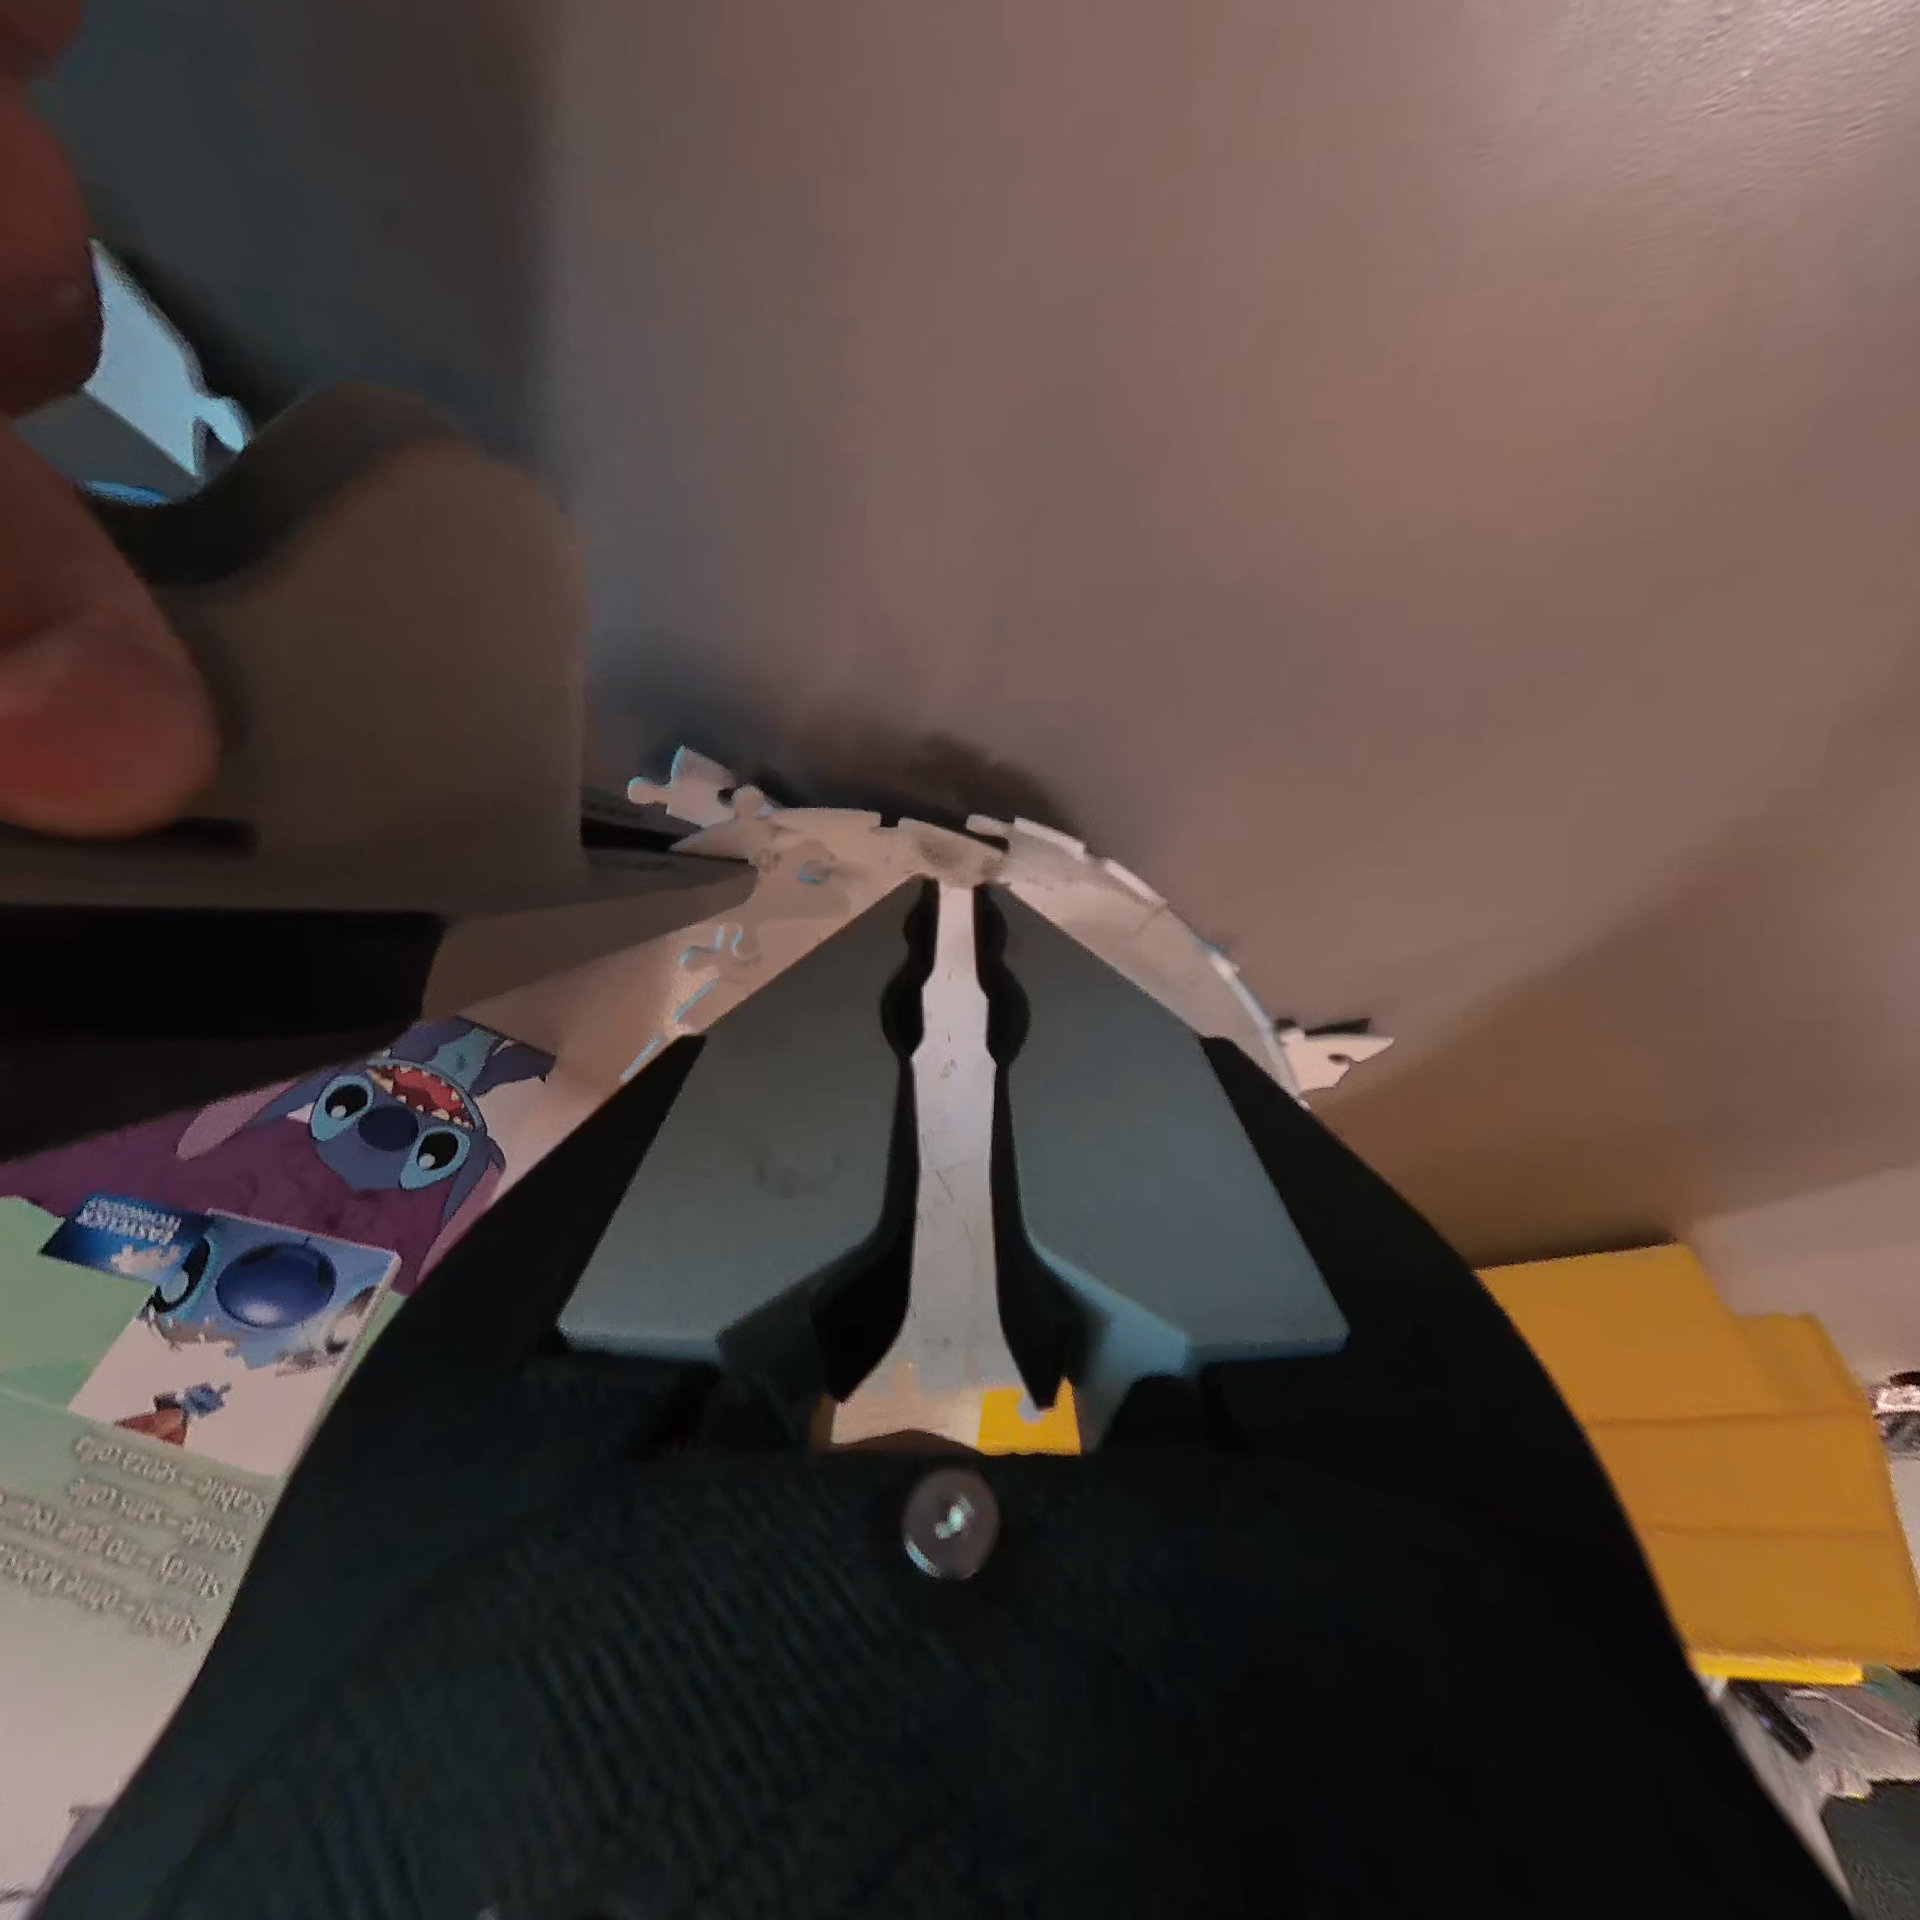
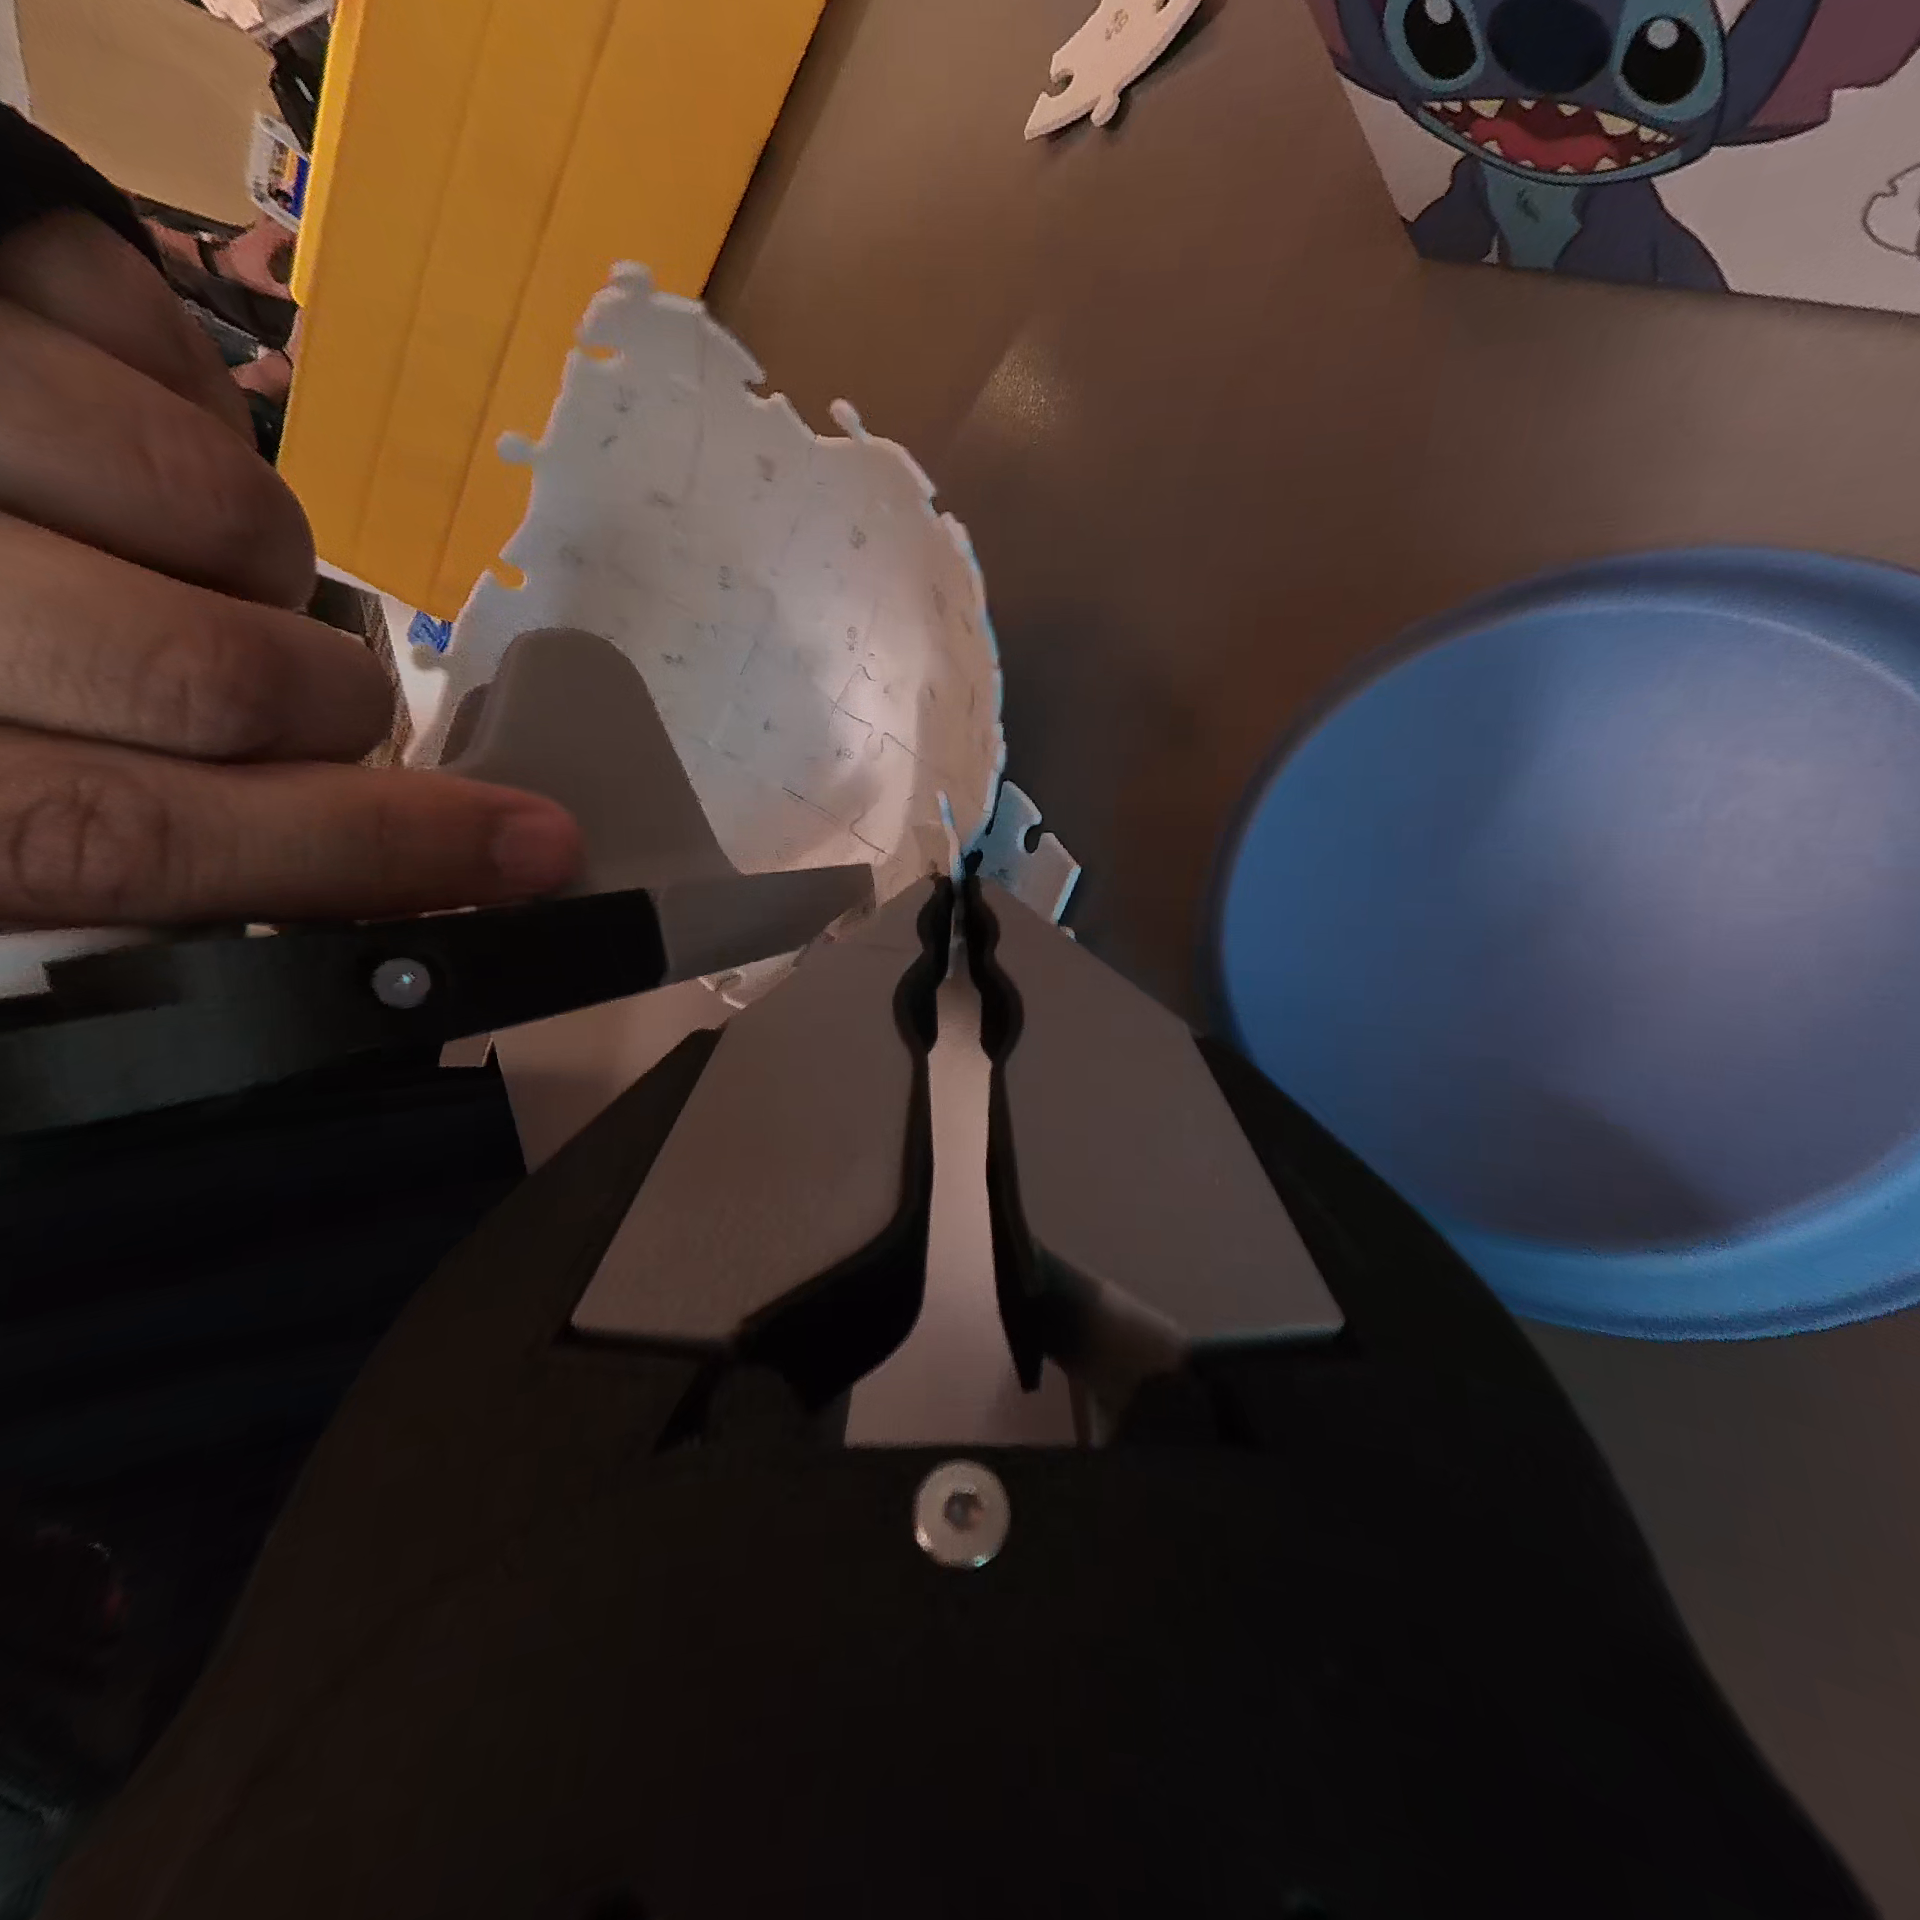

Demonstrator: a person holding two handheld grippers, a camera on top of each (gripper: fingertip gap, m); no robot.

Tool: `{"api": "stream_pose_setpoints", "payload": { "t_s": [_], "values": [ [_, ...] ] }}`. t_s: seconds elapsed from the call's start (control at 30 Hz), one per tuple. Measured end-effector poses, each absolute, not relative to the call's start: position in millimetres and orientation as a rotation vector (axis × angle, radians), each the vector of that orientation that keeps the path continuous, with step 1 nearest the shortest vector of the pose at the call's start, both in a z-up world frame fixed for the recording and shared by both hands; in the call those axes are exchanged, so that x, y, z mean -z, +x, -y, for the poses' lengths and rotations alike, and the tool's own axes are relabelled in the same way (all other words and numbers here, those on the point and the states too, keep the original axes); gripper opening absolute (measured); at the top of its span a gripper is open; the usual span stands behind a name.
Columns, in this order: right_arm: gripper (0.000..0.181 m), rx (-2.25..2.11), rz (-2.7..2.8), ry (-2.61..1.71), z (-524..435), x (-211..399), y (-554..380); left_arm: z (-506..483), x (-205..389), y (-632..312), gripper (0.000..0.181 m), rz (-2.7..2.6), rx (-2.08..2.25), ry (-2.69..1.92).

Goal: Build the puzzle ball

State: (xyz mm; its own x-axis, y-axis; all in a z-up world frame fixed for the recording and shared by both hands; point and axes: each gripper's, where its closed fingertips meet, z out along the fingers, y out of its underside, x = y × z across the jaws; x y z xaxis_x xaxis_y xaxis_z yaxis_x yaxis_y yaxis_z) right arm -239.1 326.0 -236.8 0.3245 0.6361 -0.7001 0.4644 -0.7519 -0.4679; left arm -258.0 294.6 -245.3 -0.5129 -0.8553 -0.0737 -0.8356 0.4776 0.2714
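The partly built puzzle ball (image 2: pixel 748 623) is a curved white shell of joined pieces, seen from its inner side with a jagged rim. My left gripper (image 1: pixel 951 883) is shut on the shell's (image 1: pixel 831 842) edge; it also shows in the right wrist view (image 2: pixel 769 914), coming in from the left with a hand behind it. My right gripper (image 2: pixel 956 883) is shut on a light-blue puzzle piece (image 2: pixel 1029 842) held against the shell's lower rim. In the left wrist view the right gripper (image 1: pixel 395 675) shows at the left, with a person's finger (image 1: pixel 83 707) on it.
A blue bowl (image 2: pixel 1558 935) stands to the right on the brown table (image 2: pixel 1195 364). A yellow box (image 2: pixel 499 260) lies behind the shell. A loose white piece (image 2: pixel 1101 62) lies at the back. The puzzle's box with a blue cartoon creature (image 2: pixel 1558 125) is at the back right. The tips of both grippers are at nearly the same place.
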Motion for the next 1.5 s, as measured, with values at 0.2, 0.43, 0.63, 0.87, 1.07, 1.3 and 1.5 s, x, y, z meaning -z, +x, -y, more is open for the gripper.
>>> {"api": "stream_pose_setpoints", "payload": {
  "t_s": [0.2,0.43,0.63,0.87,1.07,1.3,1.5],
  "values": [
    [0.0,-1.403,1.026,-2.411,-328.0,239.2,-239.0,-298.3,250.3,-259.0,0.002,2.626,0.417,1.472],
    [0.0,-1.426,1.025,-2.408,-326.5,237.7,-238.7,-297.7,251.1,-258.4,0.0,2.639,0.441,1.415],
    [0.0,-1.42,1.026,-2.408,-323.5,236.7,-236.0,-296.7,251.1,-258.3,0.0,2.621,0.447,1.438],
    [0.0,-1.493,0.926,-2.359,-319.9,223.3,-221.6,-295.7,251.3,-258.3,0.0,2.578,0.48,1.496],
    [0.0,-1.506,0.881,-2.392,-307.0,226.0,-205.6,-295.5,251.3,-258.2,0.0,2.494,0.45,1.589],
    [0.0,-1.568,0.841,-2.417,-289.6,228.3,-210.7,-295.2,251.2,-258.0,0.0,2.392,0.431,1.73],
    [0.0,-1.62,0.81,-2.432,-279.3,229.3,-226.7,-293.8,251.4,-260.3,0.0,2.335,0.479,1.801]
  ]
}}
